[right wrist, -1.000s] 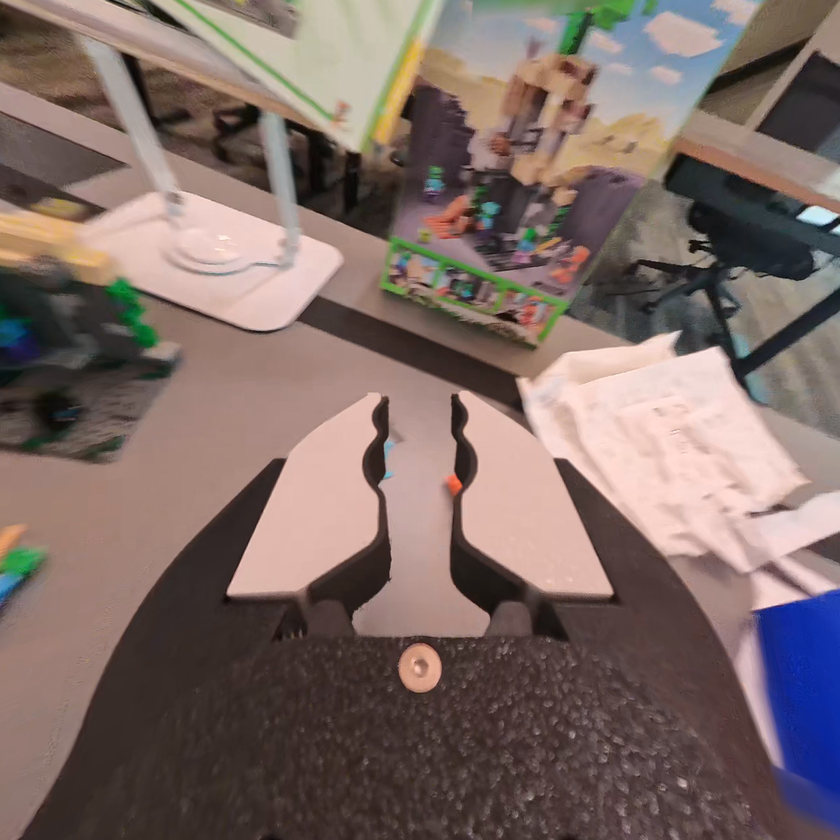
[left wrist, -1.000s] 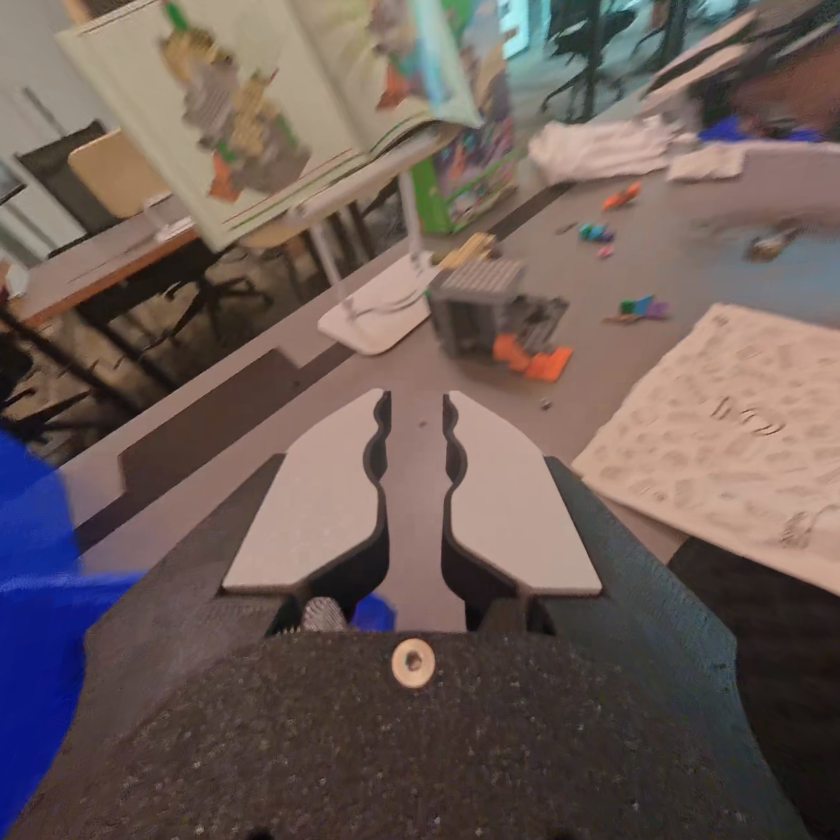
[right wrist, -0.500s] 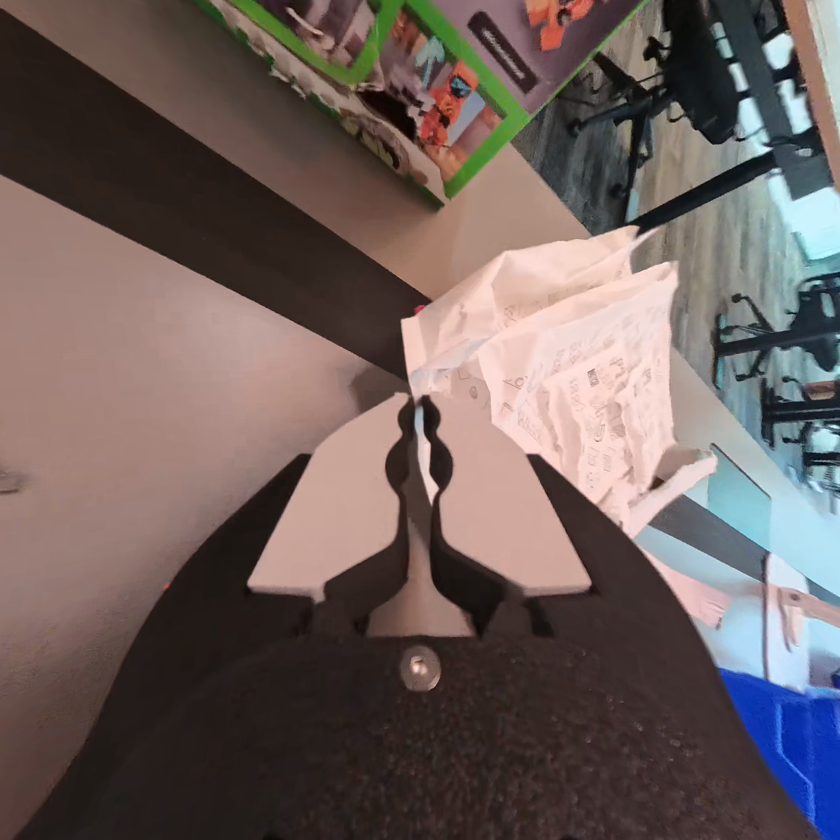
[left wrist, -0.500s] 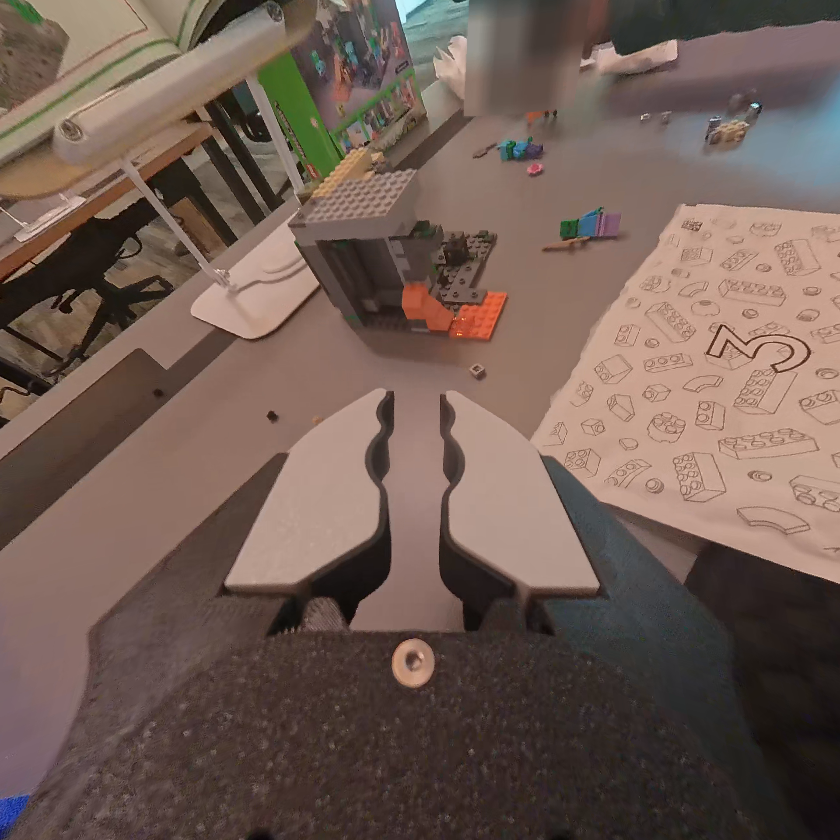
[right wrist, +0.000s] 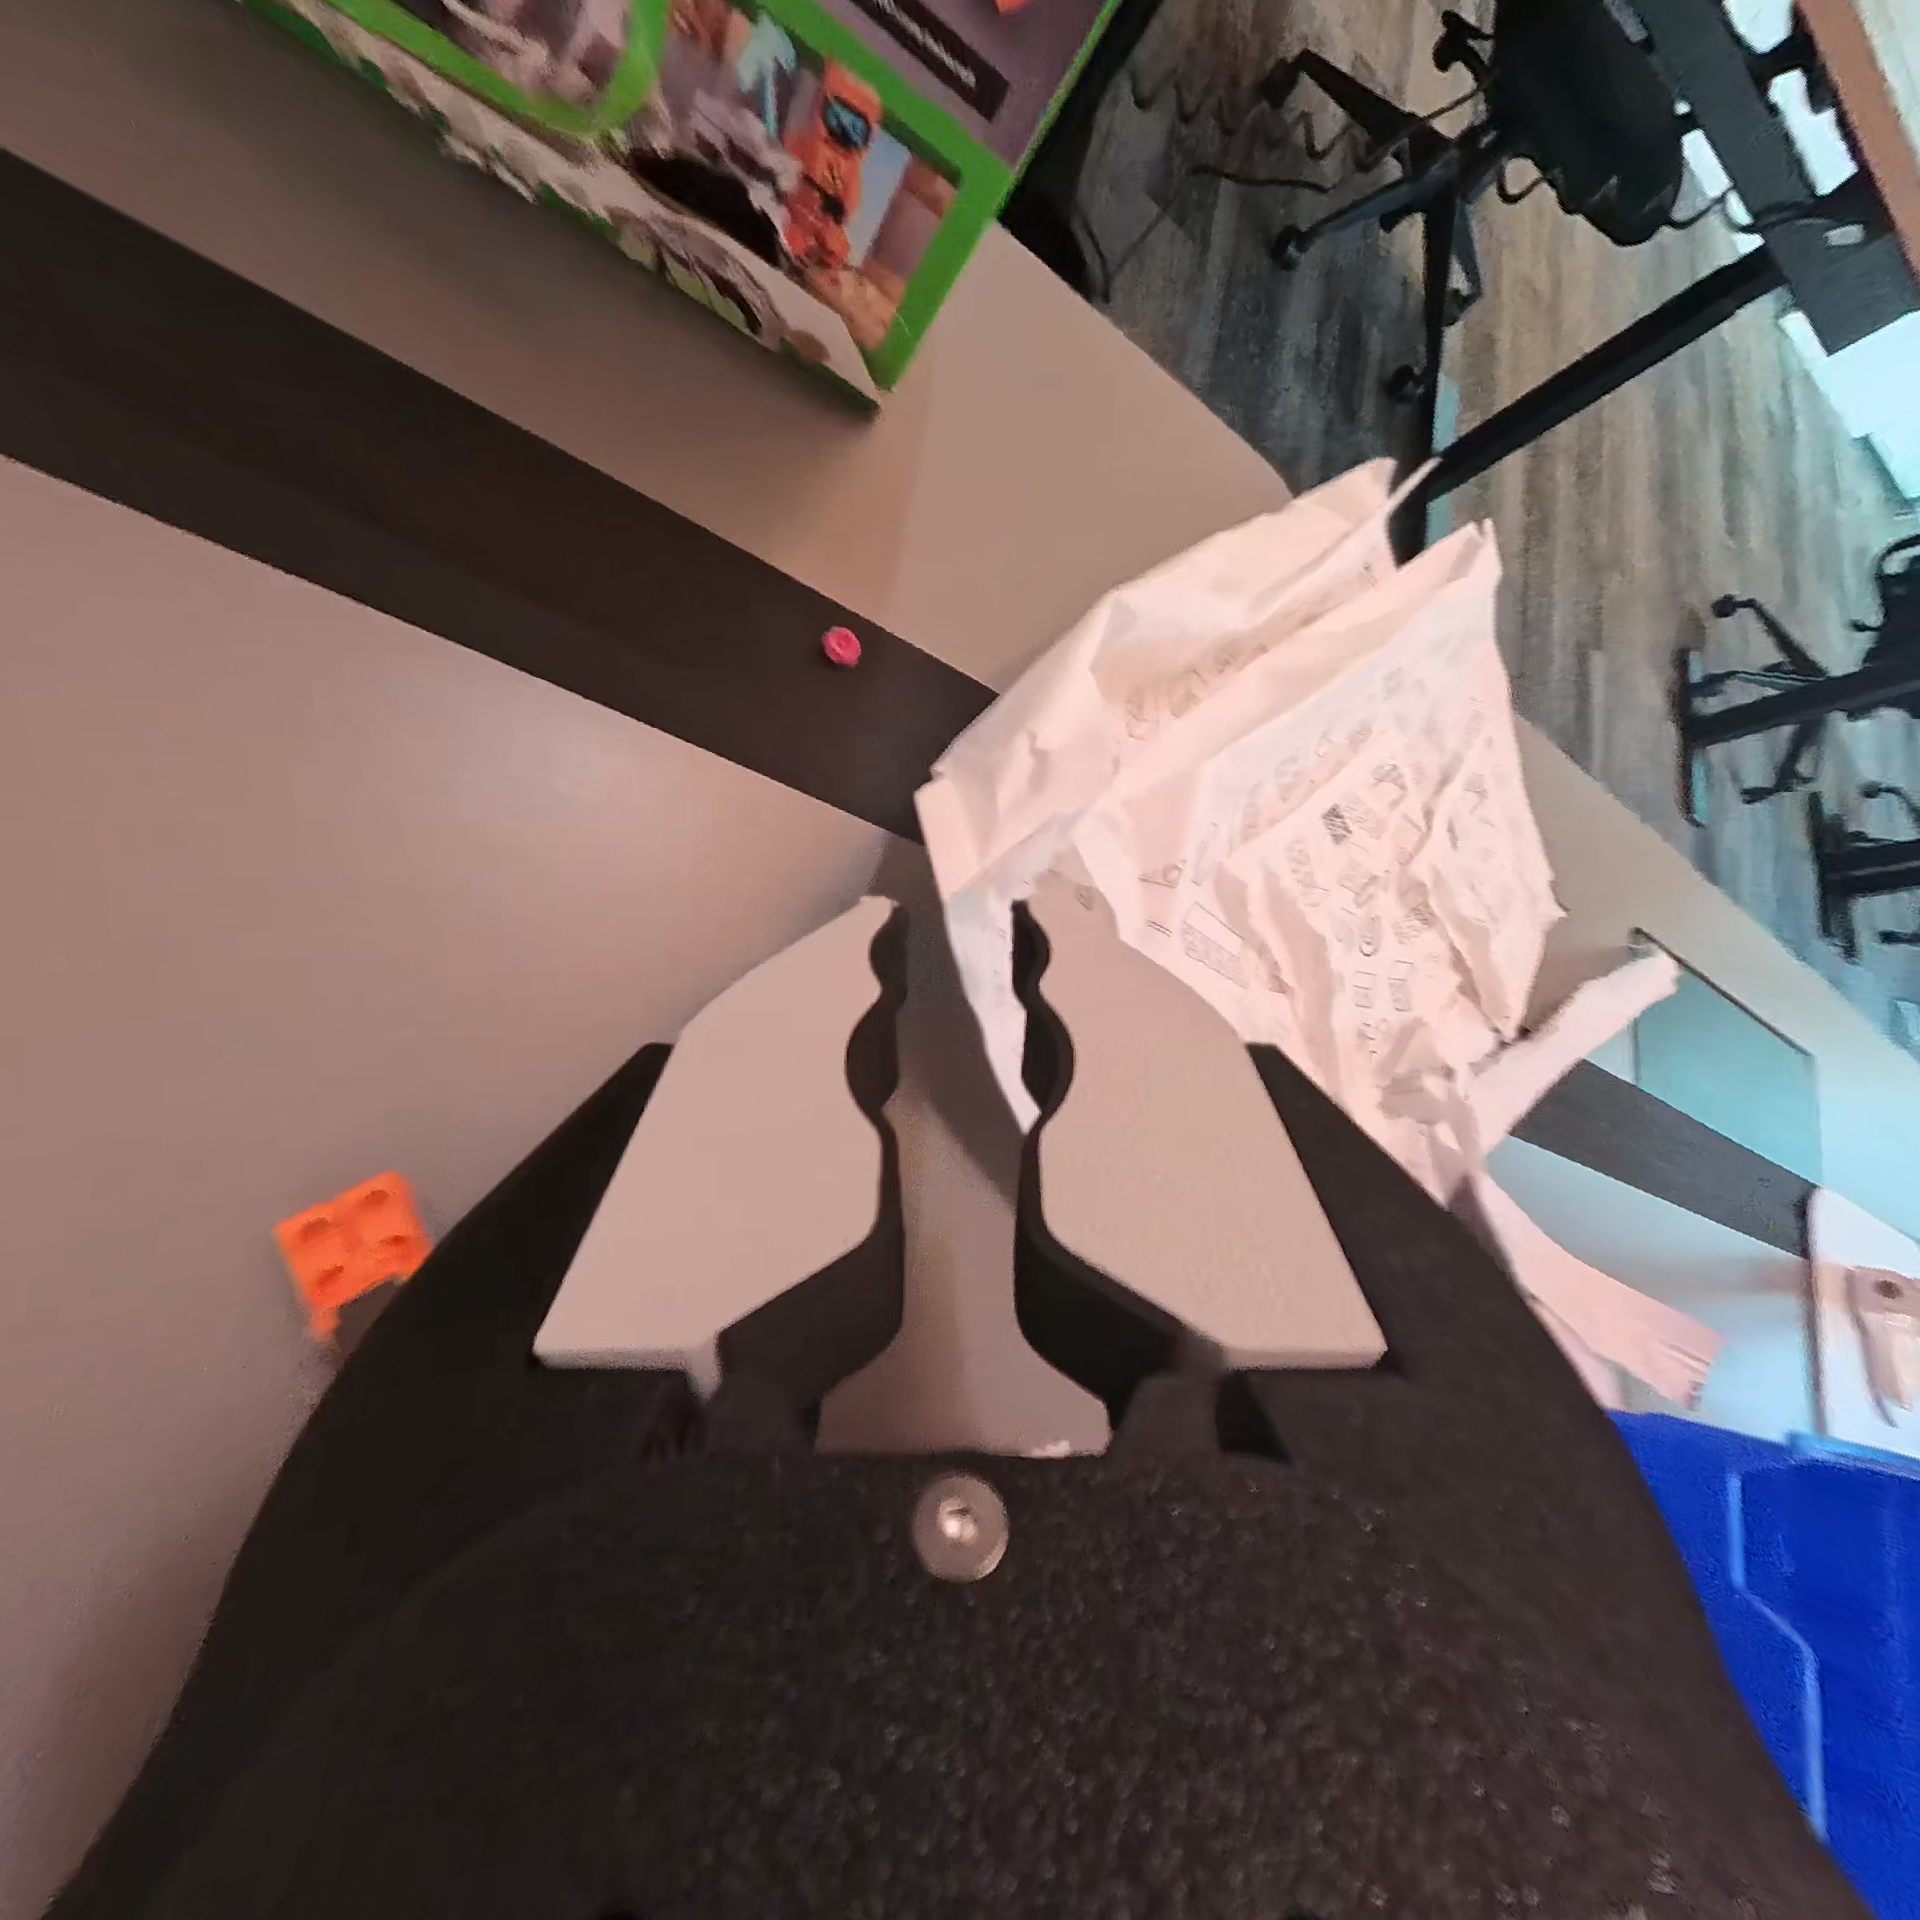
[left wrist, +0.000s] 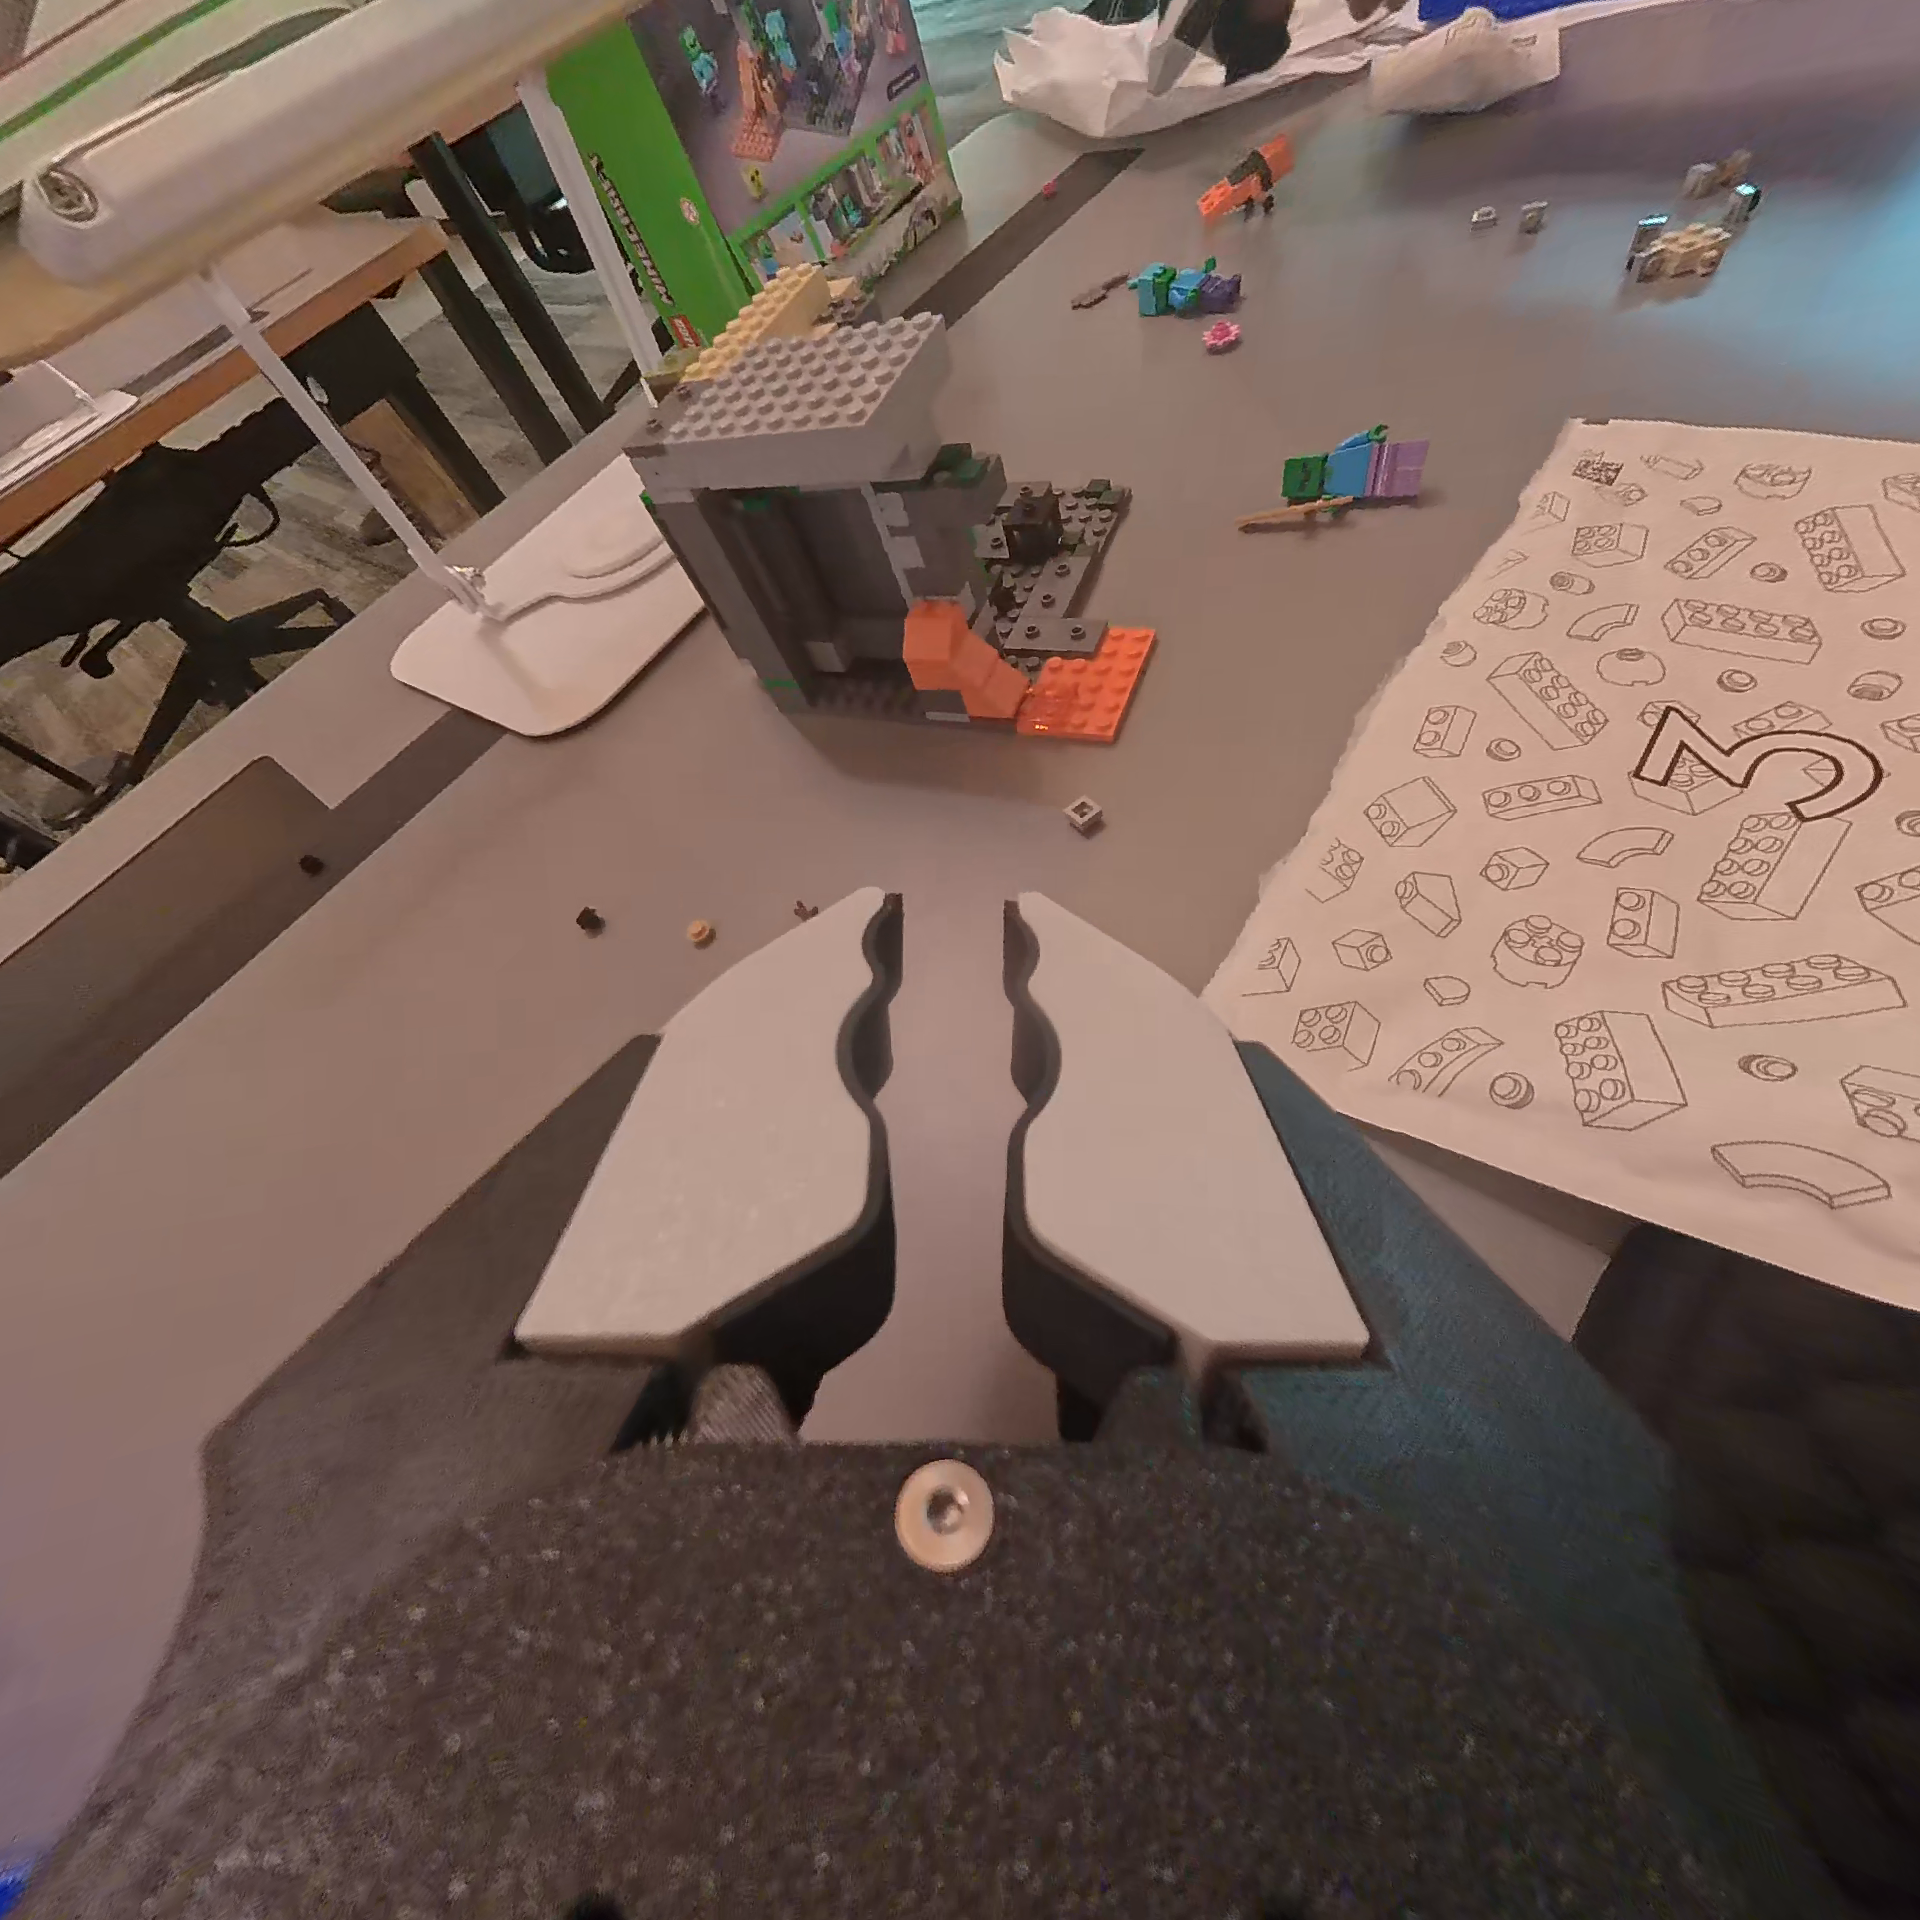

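Lying between right hand-held gripper (right wrist: 956, 920) fingers: crumpled paper (right wrist: 1288, 821)

My right gripper (right wrist: 956, 925) has parted its jaws — the crumpled paper (right wrist: 1247, 821) it pinched now sits loose between them.

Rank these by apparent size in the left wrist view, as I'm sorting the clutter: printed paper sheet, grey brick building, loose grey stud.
1. Printed paper sheet, though nearer the camera.
2. Grey brick building.
3. Loose grey stud, by far the smallest.
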Demonstrator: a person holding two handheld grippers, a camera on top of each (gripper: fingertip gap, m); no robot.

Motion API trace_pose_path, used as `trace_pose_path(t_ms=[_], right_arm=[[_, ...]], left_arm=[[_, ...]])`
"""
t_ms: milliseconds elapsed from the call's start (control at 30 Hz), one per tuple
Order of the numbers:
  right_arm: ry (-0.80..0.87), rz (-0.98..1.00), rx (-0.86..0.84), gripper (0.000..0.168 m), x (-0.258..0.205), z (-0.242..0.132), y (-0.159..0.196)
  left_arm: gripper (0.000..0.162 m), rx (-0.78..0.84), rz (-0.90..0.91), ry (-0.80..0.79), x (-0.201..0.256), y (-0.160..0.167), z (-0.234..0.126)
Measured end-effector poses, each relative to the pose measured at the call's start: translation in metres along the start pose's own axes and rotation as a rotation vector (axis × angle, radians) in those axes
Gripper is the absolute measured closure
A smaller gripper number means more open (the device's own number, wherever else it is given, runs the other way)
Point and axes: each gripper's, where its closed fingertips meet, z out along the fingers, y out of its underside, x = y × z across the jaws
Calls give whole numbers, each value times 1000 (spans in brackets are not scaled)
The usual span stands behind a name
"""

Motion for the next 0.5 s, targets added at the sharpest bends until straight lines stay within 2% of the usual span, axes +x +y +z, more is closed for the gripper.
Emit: trace_pose_path(t_ms=[200,300,500], right_arm=[[-222,188,64,144,-26,-15,-39],[-298,269,15,144,-29,1,-48],[-339,330,-121,144,-21,47,-51]], left_arm=[[145,-10,-19,-7,-3,4,3],[145,-12,-32,-24,-5,7,4],[146,-21,-51,-52,-11,12,5]])
